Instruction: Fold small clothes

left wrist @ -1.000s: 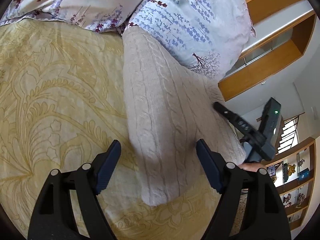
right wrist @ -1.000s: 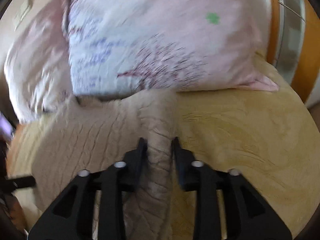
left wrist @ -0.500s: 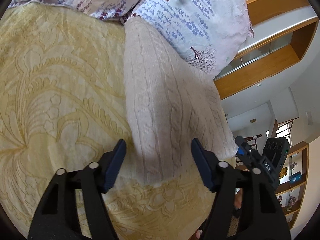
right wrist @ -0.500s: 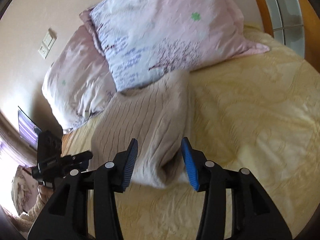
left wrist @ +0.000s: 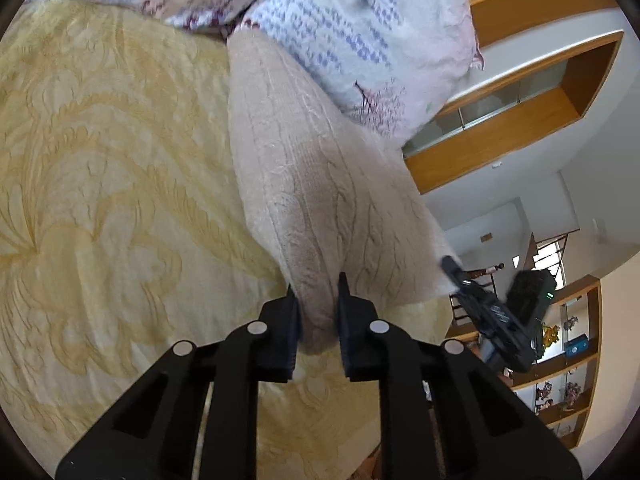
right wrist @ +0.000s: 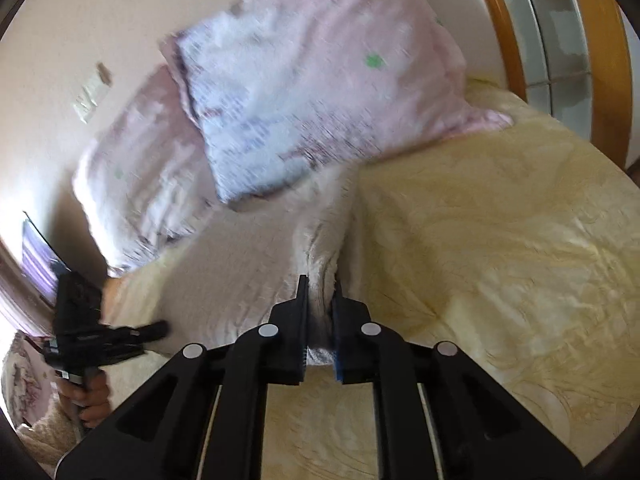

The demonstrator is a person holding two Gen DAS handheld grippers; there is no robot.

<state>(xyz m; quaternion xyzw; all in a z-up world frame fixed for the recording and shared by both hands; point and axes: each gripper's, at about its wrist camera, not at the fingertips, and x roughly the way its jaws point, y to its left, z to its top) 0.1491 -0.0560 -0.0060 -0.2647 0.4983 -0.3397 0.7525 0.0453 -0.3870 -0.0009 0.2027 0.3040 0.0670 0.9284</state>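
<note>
the beige knit sweater (left wrist: 320,184) lay on the bed (left wrist: 100,184) against the pillows (left wrist: 360,28), each near corner pinched by the left tool (left wrist: 316,300) and right tool (right wrist: 320,300); it looked soft, thick and limp, best gripped at the hem corners.

We see a bed (left wrist: 100,160) under a pale yellow cover with a raised leaf pattern. Two floral pillows (right wrist: 320,80) lean at its head against a cream wall (right wrist: 100,8), which carries a light switch (right wrist: 90,94). A wood-framed window (right wrist: 560,40) stands beside the bed. In the left wrist view, wooden shelves (left wrist: 568,364) hold small figurines, and daylight comes through a far window (left wrist: 550,256). The right wrist view is blurred.
</note>
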